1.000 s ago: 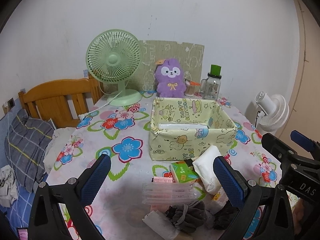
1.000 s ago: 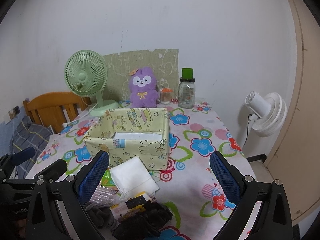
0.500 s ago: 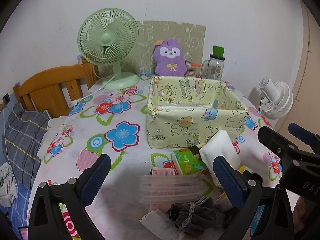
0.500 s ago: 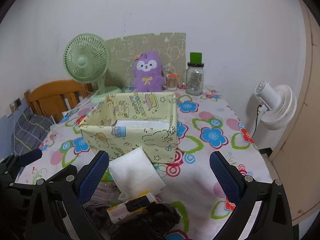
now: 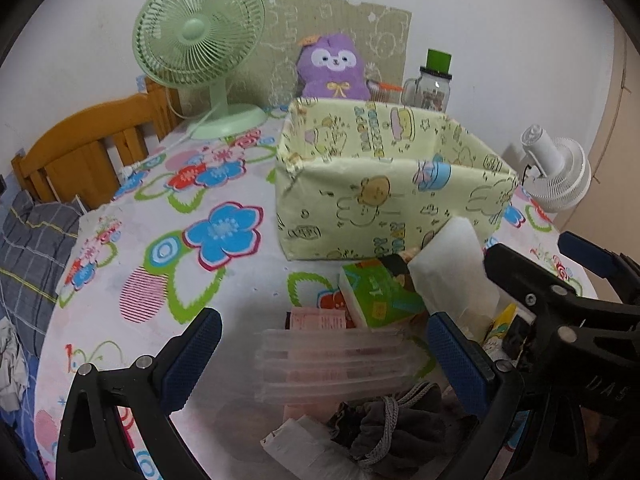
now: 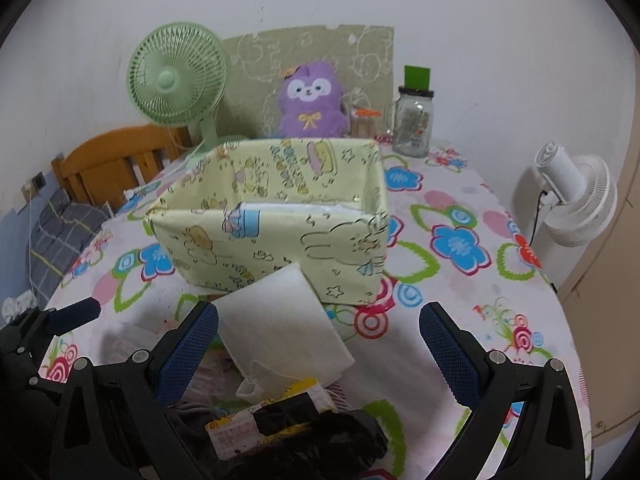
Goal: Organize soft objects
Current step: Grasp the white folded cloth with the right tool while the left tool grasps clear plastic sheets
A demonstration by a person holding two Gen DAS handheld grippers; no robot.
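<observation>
A pale yellow cartoon-print fabric box [image 5: 384, 200] [image 6: 280, 236] stands on the flowered table, something white lying inside. In front of it lies a pile: a white soft pack [image 6: 280, 328] [image 5: 456, 264], a green pack [image 5: 380, 292], clear plastic packs [image 5: 332, 364], a grey drawstring pouch [image 5: 396, 424], a yellow-black packet [image 6: 272, 412] and dark cloth [image 6: 320, 448]. My left gripper [image 5: 324, 364] is open low over the clear packs. My right gripper [image 6: 318, 352] is open around the white pack. Both are empty.
A green desk fan [image 5: 200, 40], a purple plush [image 5: 334, 68] and a green-lidded jar [image 5: 434, 84] stand along the back wall. A wooden bed frame [image 5: 84, 148] is at left. A white fan [image 6: 576, 204] stands off the table's right edge.
Both grippers have moved forward and down toward the pile and the box, which now fill more of each view. Both stay open; nothing was grasped.
</observation>
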